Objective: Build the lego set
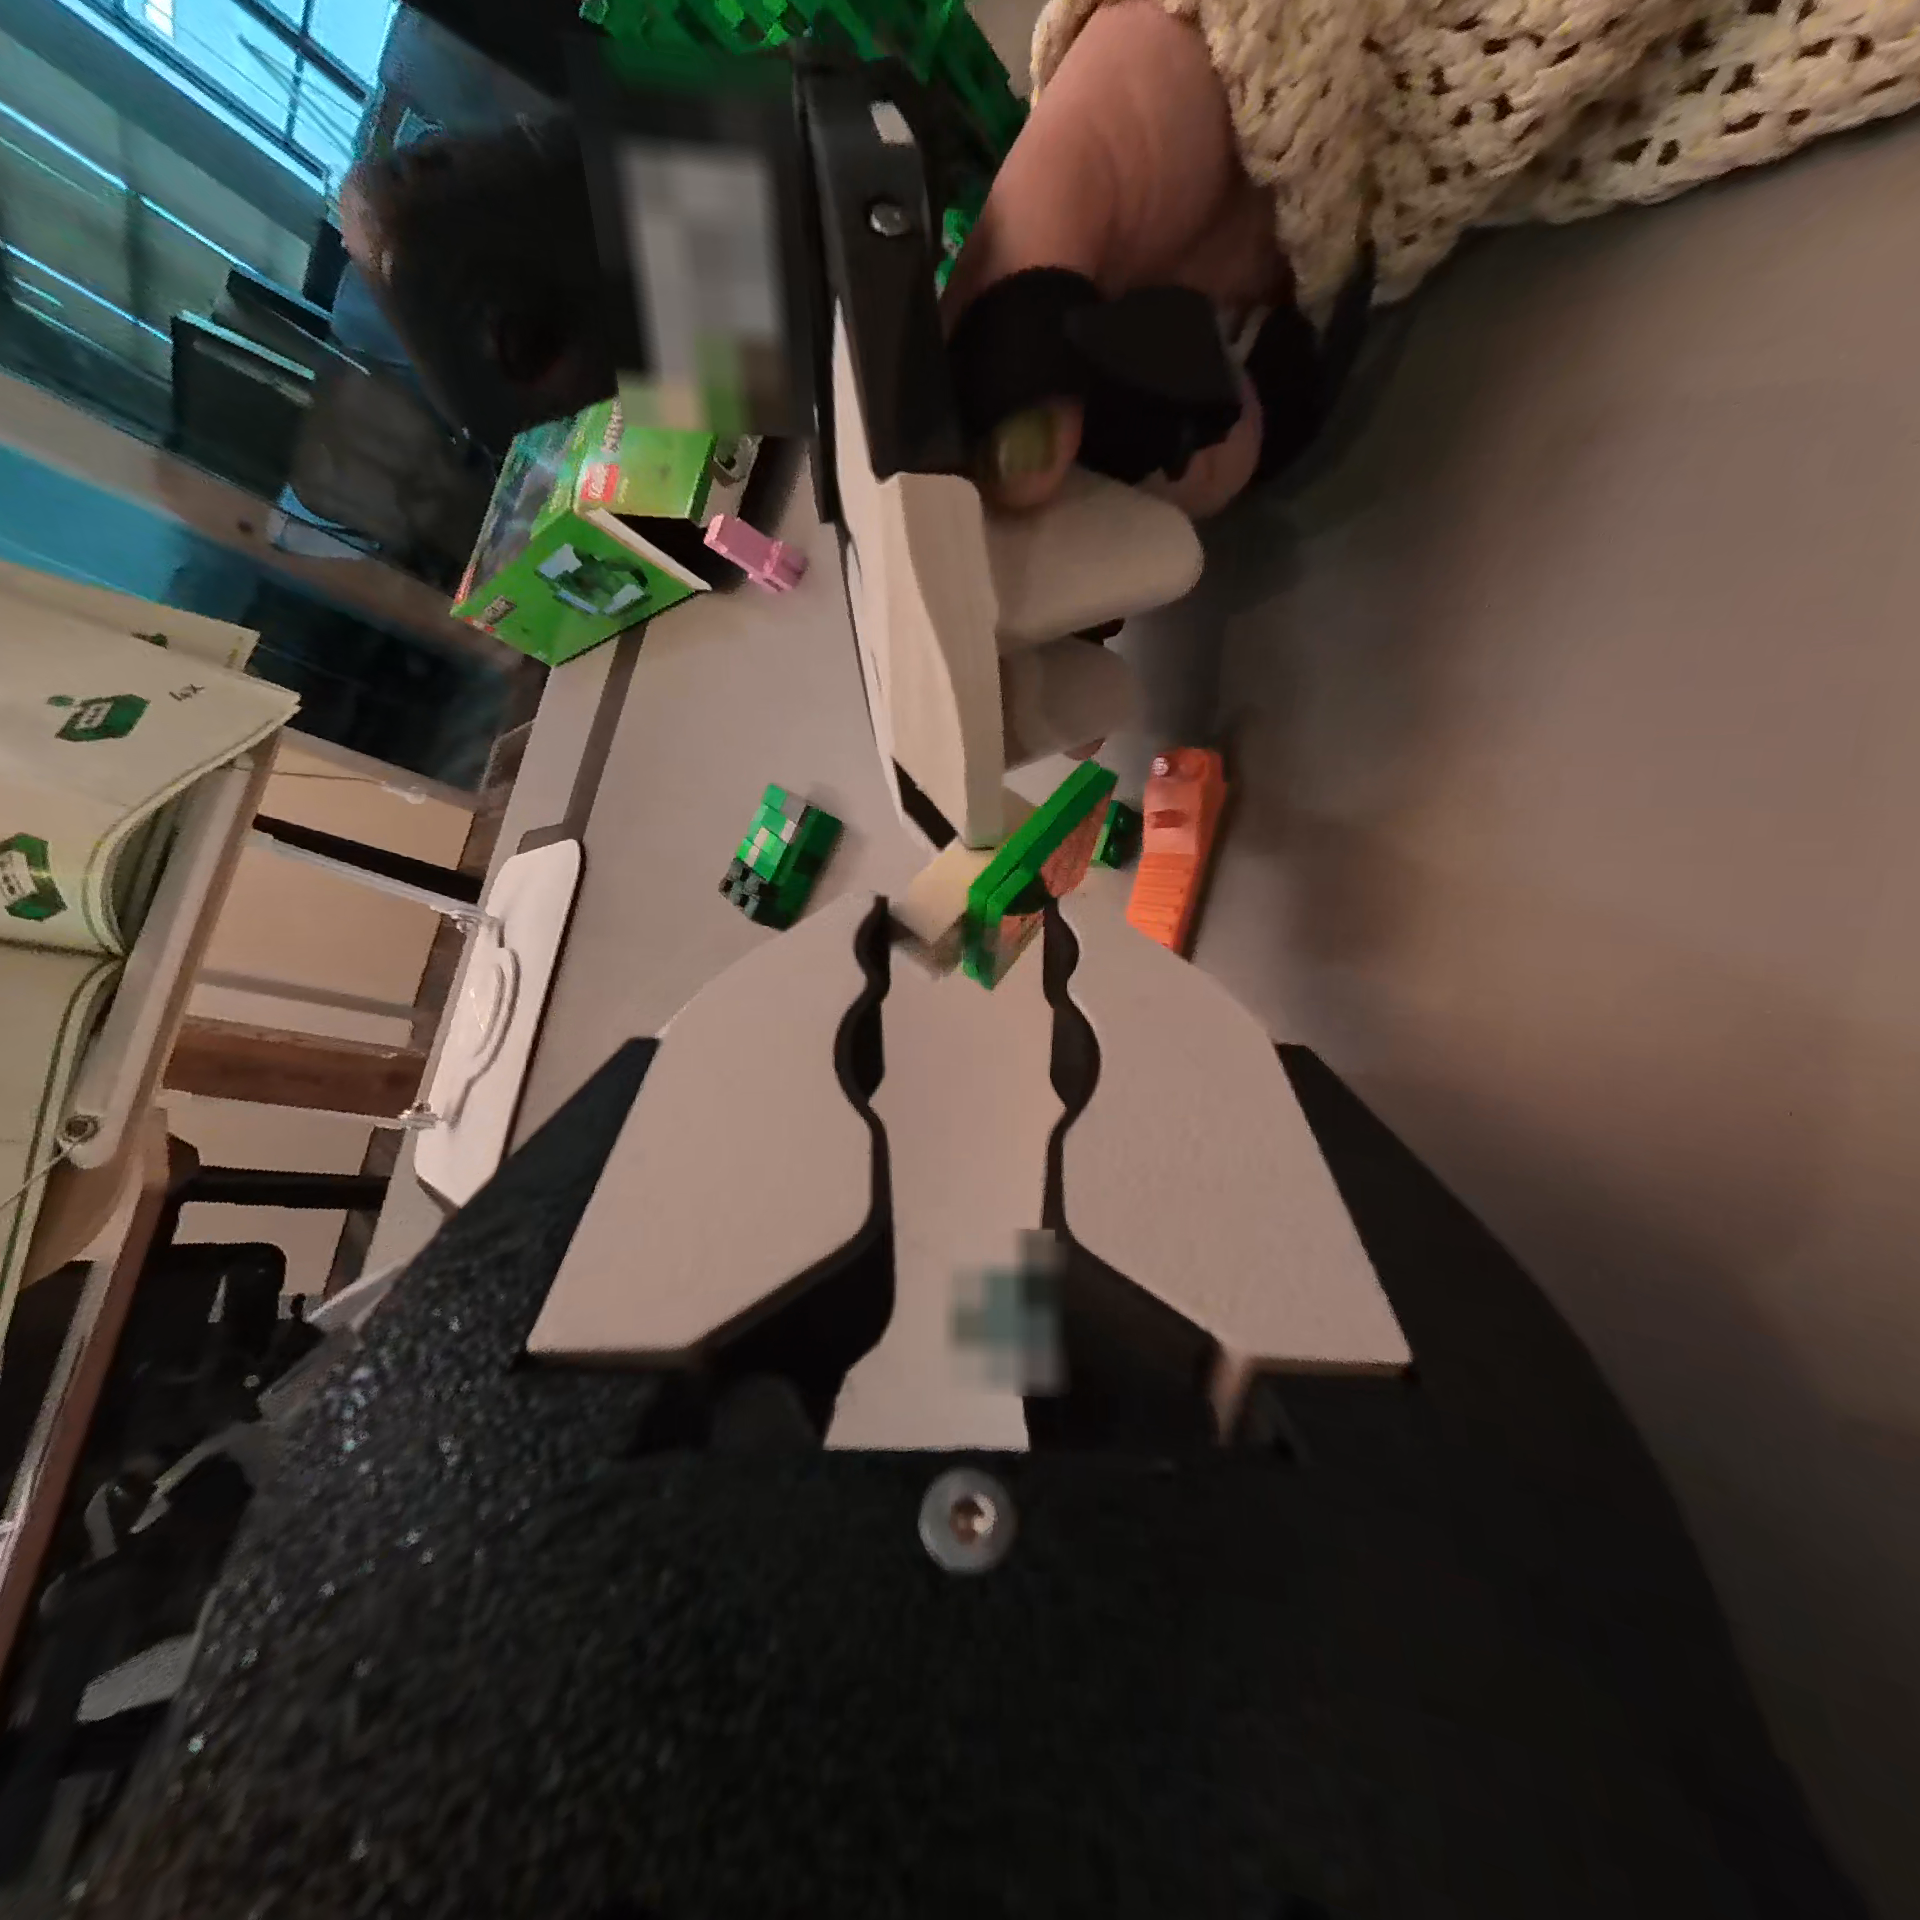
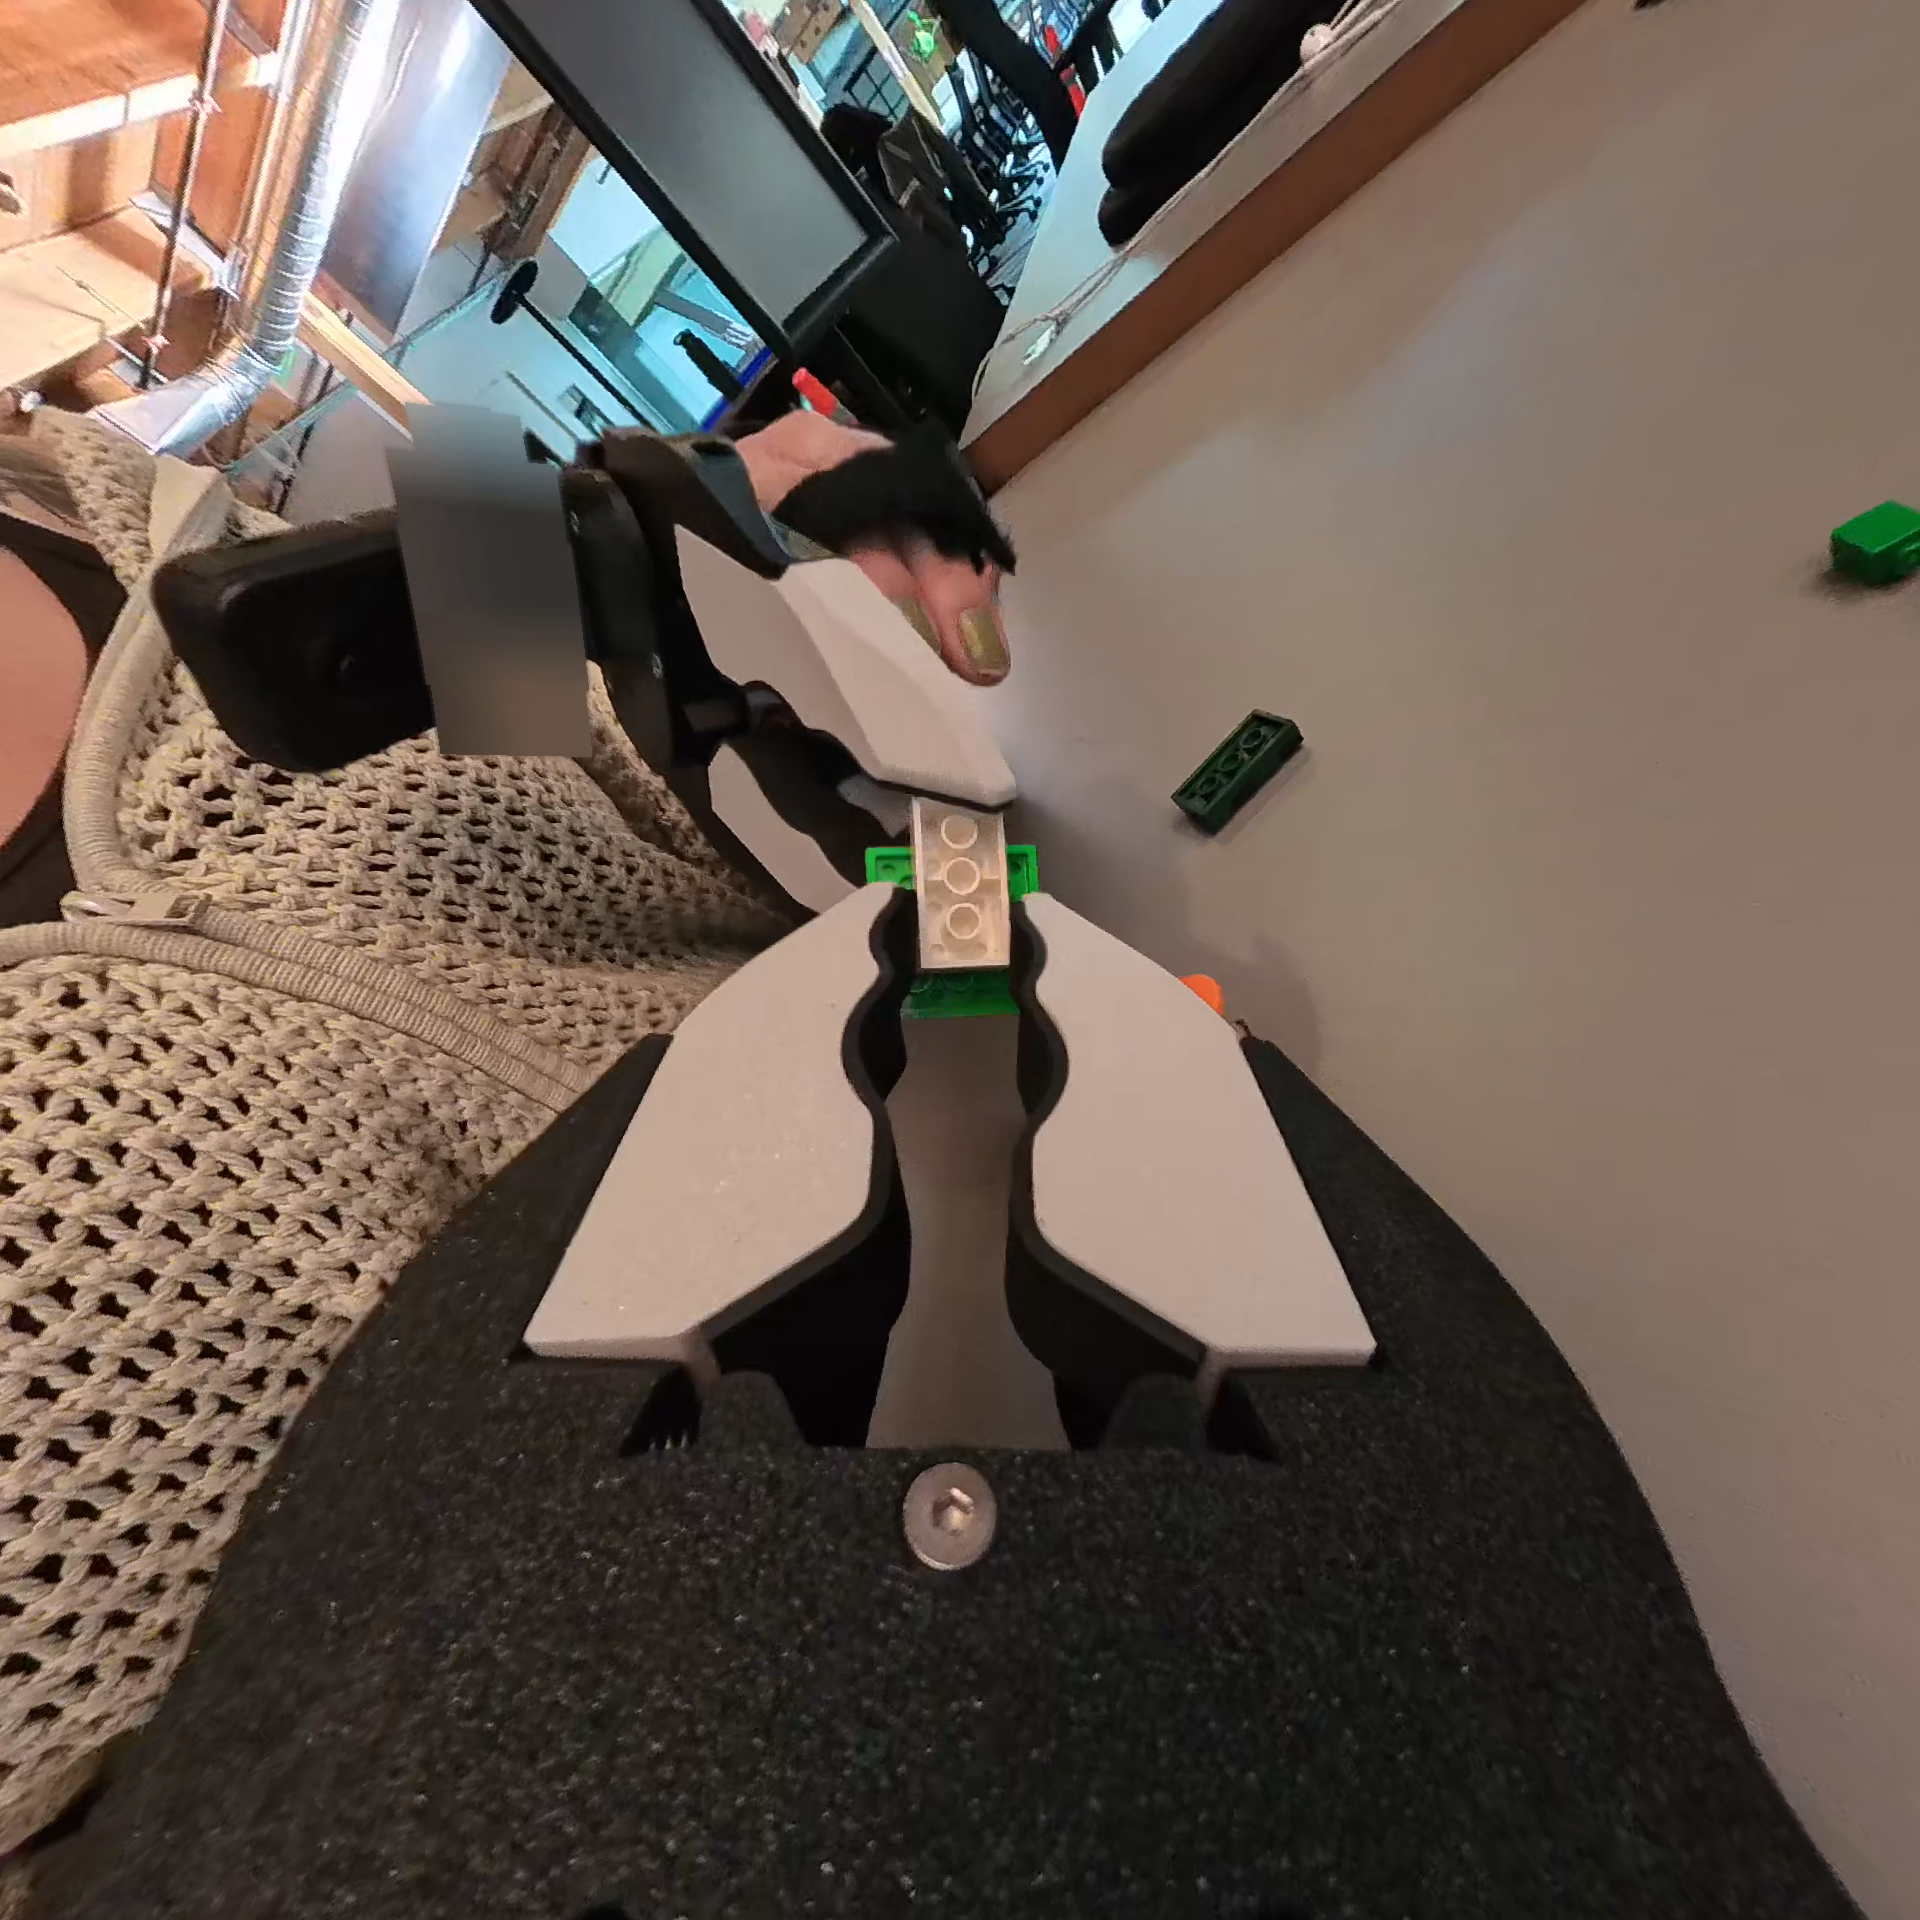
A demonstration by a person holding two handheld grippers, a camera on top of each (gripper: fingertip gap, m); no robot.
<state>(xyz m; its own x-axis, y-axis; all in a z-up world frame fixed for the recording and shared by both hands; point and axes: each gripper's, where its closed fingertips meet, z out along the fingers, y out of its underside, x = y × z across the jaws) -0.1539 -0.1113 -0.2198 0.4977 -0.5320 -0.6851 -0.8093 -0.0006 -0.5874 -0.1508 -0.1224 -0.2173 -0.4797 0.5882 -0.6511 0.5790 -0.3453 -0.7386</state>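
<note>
**Two grippers, one little brick sandwich: mid-press on the lego build**

Both grippers meet at the same small assembly, held up off the grey matte tabletop (image 2: 1558,727). The right gripper (image 2: 958,920) has its pale, wavy-edged fingers closed on a translucent white rectangular brick (image 2: 961,899), underside tubes facing its camera. Behind that brick sits a bright green flat plate (image 2: 961,995), and the two look pressed together.

From the left wrist view, the left gripper (image 1: 971,920) pinches the same stack edge-on: the green plate with a brownish printed layer (image 1: 1023,883) on its far side, and the white brick on the near side. The right gripper's white finger (image 1: 940,675) comes down onto it from above. Judging by that, one gripper steadies the plate while the other pushes the brick home, which makes sense since studs need squeezing from opposite sides (hard to do one-handed).

Textures are a nice contrast: glossy hard plastic bricks, smooth rigid gripper fingers, grainy black gripper bodies, and the person's chunky cream open-knit sleeve (image 1: 1507,94).

Loose parts wait on the table: a dark green flat plate lying studs-down (image 2: 1236,771), a small bright green square brick (image 2: 1875,540), a ridged orange brick separator (image 1: 1179,852), a blocky green-and-black built figure (image 1: 781,854), a small pink figure (image 1: 756,553) and the green cardboard set box (image 1: 582,540). Plenty looks unbuilt, so this seems an early-to-middle step.
</note>
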